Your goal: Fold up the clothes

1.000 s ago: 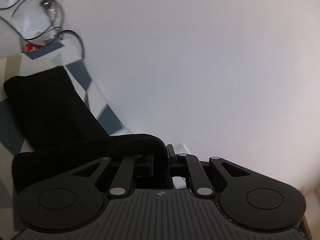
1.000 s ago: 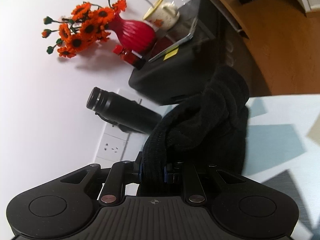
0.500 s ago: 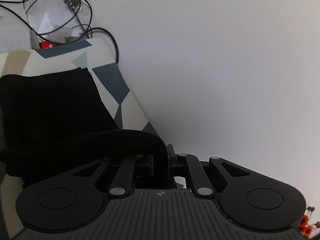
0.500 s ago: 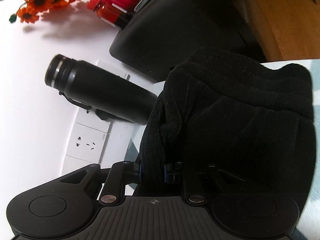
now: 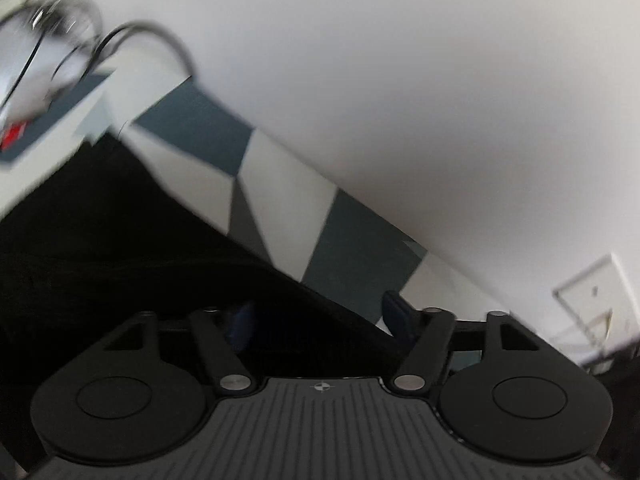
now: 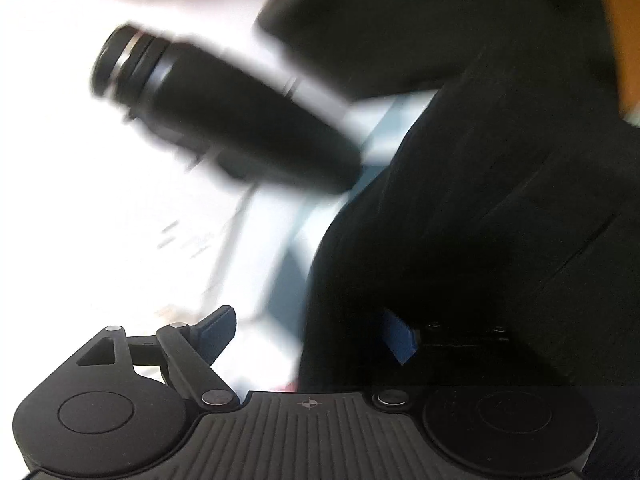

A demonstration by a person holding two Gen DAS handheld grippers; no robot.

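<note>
Left tongs (image 5: 320,316) spread wide, gripping nothing; black garment (image 5: 120,248) lies across the gap and over the left finger. Right tongs (image 6: 310,332) also wide open, same black garment (image 6: 480,200) draped over the right finger. Garment sits on patterned surface (image 5: 280,184). Blurred black flask (image 6: 224,120) beyond, by white wall (image 5: 400,80).

1 blk garment (image 5: 100,240), 1 flask (image 6: 224,120), 2 grippers.

Black garment (image 5: 100,240) on white cloth (image 5: 280,184) patterned with slate-blue triangles; black flask (image 6: 224,120); white wall (image 5: 400,80).
</note>
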